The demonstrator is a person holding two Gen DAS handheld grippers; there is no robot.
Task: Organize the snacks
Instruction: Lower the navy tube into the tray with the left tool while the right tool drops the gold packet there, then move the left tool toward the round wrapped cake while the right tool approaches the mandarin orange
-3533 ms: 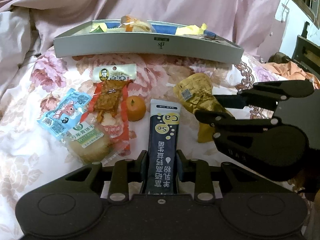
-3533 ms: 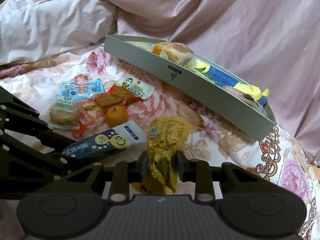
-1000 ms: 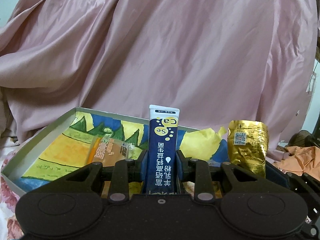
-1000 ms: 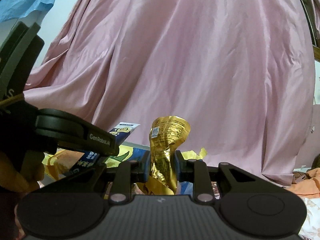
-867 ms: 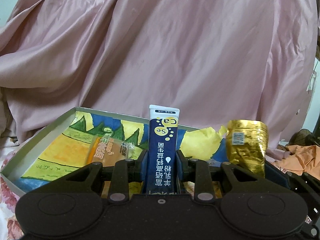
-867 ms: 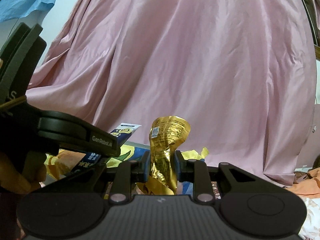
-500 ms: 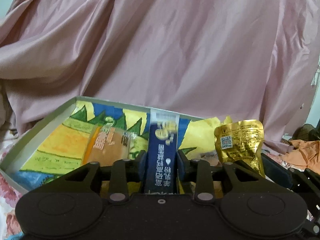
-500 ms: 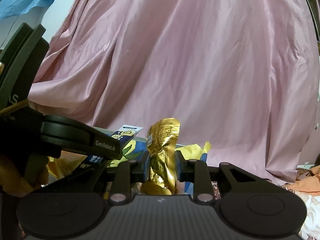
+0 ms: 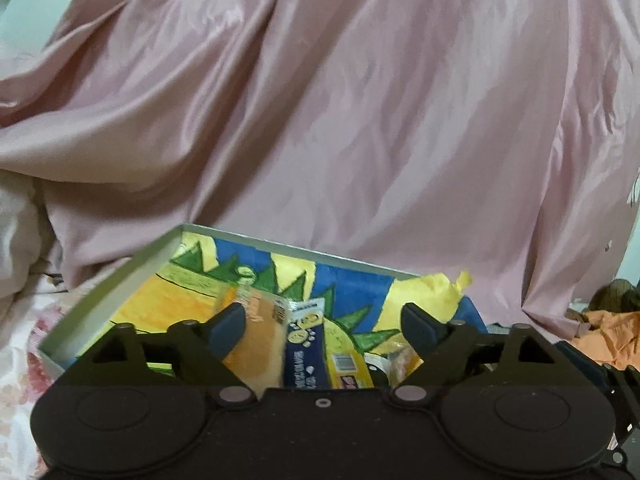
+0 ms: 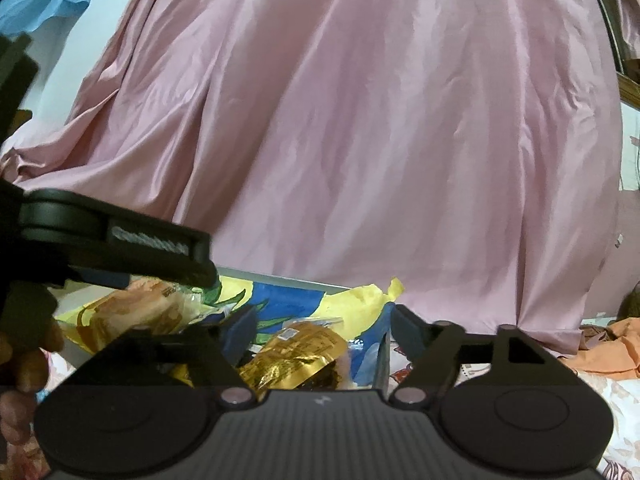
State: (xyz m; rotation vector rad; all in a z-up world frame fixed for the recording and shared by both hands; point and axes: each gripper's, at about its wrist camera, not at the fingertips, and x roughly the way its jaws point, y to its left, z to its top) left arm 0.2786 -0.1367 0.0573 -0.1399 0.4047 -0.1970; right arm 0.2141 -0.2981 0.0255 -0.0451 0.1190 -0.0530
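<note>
My left gripper (image 9: pixel 323 320) hangs over the grey box (image 9: pixel 112 284) with its jaws opening wide. The dark blue sachet (image 9: pixel 304 348) lies loose in the box between the fingers, touching neither pad, beside an orange packet (image 9: pixel 260 344). My right gripper (image 10: pixel 324 322) is also opening over the same box (image 10: pixel 280 280). The gold packet (image 10: pixel 296 352) lies free below its spread fingers. In the right wrist view the left gripper (image 10: pixel 120 240) crosses the left side, with a hand (image 10: pixel 24 360) under it.
The box is lined with a yellow, blue and green picture (image 9: pixel 180 292). A pink satin cloth (image 9: pixel 360 120) hangs close behind it. The floral bedsheet (image 9: pixel 16 360) lies to the left, and orange cloth (image 9: pixel 612 332) is bunched at the right.
Both grippers went from shut to wide apart. The blue sachet and the gold packet left the pads and dropped into the box. The left gripper lifted slightly.
</note>
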